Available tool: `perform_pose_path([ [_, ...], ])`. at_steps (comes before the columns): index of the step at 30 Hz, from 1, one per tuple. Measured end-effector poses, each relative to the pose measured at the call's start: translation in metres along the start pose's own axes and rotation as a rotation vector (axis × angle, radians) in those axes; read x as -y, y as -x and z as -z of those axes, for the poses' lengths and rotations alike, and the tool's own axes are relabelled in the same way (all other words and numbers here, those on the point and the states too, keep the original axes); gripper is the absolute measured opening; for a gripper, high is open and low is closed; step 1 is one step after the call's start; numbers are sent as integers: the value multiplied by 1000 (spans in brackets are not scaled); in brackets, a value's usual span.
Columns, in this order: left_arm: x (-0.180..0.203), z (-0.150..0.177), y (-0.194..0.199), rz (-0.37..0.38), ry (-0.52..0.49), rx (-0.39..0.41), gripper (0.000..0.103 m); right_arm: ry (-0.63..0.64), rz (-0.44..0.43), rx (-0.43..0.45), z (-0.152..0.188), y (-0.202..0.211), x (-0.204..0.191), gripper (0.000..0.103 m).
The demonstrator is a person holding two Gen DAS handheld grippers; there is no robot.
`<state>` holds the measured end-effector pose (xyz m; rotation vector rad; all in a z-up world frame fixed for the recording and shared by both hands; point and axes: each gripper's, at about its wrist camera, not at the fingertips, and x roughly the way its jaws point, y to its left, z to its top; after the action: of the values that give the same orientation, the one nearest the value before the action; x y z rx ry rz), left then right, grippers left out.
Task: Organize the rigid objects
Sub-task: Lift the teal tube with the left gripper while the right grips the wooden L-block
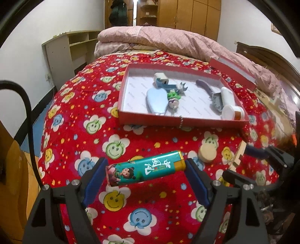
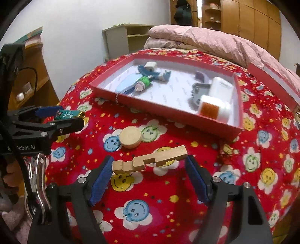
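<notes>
My left gripper (image 1: 145,169) is shut on a teal lighter (image 1: 146,168), held endwise between the blue pads above the red bedspread; it also shows in the right wrist view (image 2: 68,114). My right gripper (image 2: 150,161) is shut on a notched wooden puzzle piece (image 2: 150,159), held by its ends; that piece shows at the left wrist view's right side (image 1: 238,155). A round wooden disc (image 2: 130,137) lies on the spread between the grippers. The red-walled box (image 1: 178,123) ahead holds several small objects, including a white bottle (image 1: 227,96) and a blue case (image 1: 156,100).
The box lid (image 1: 232,72) lies beyond the box against a pink folded quilt (image 1: 168,39). A bead chain (image 1: 181,122) hangs over the box's front wall. A pale shelf unit (image 1: 71,48) stands left of the bed; wooden wardrobes (image 1: 187,13) are behind.
</notes>
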<state>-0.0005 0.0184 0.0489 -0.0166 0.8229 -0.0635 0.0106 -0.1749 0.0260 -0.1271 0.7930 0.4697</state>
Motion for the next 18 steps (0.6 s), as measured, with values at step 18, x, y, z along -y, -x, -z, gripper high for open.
perform_pose_path([
  [18,25,-60,-2,46,-25,46,86,-106,33,69,-44,25,37,79],
])
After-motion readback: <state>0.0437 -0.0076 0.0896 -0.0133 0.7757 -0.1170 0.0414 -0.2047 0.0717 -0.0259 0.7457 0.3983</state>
